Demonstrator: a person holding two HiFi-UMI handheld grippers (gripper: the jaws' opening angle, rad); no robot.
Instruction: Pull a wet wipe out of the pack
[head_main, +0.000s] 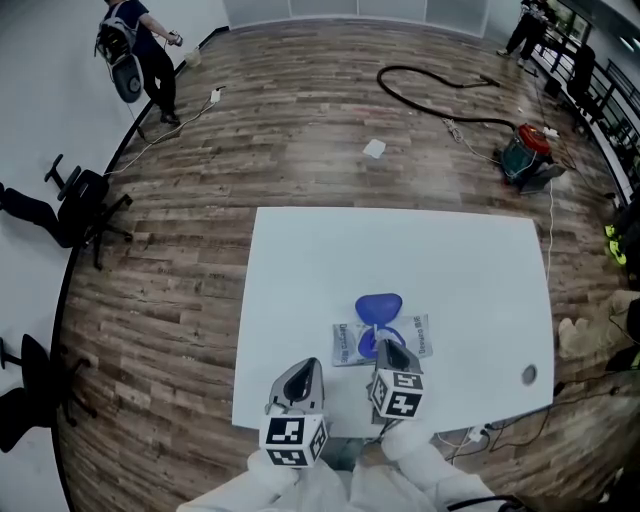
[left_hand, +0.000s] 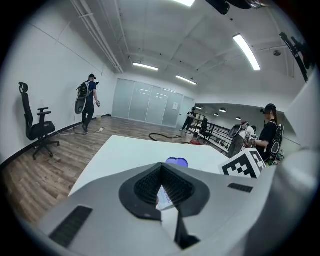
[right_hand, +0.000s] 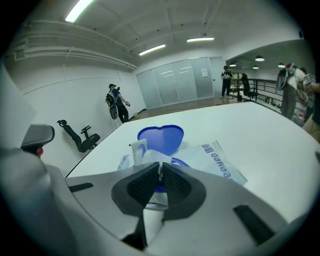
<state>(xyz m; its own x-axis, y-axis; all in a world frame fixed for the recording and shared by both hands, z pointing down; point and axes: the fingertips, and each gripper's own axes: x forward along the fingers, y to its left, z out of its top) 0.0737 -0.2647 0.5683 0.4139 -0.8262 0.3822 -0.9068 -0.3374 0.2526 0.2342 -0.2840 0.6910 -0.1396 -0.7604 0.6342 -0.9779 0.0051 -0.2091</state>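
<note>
A flat wet wipe pack (head_main: 420, 335) lies near the front edge of the white table (head_main: 400, 250), with its blue lid (head_main: 378, 306) flipped open. My right gripper (head_main: 388, 348) sits over the pack's opening. In the right gripper view its jaws (right_hand: 160, 175) are shut on a white wet wipe (right_hand: 145, 152) that stands up out of the pack (right_hand: 215, 160) in front of the lid (right_hand: 161, 137). My left gripper (head_main: 305, 366) is at the pack's left corner. Its pads (left_hand: 161, 192) hold a printed corner of the pack (left_hand: 163, 199). The lid (left_hand: 176, 161) shows just beyond.
A small round disc (head_main: 529, 374) lies at the table's right front. On the wooden floor are a black hose (head_main: 440, 90), a red vacuum (head_main: 525, 150), a scrap of paper (head_main: 374, 148) and office chairs (head_main: 80, 200). A person (head_main: 140, 50) stands far left, others far right.
</note>
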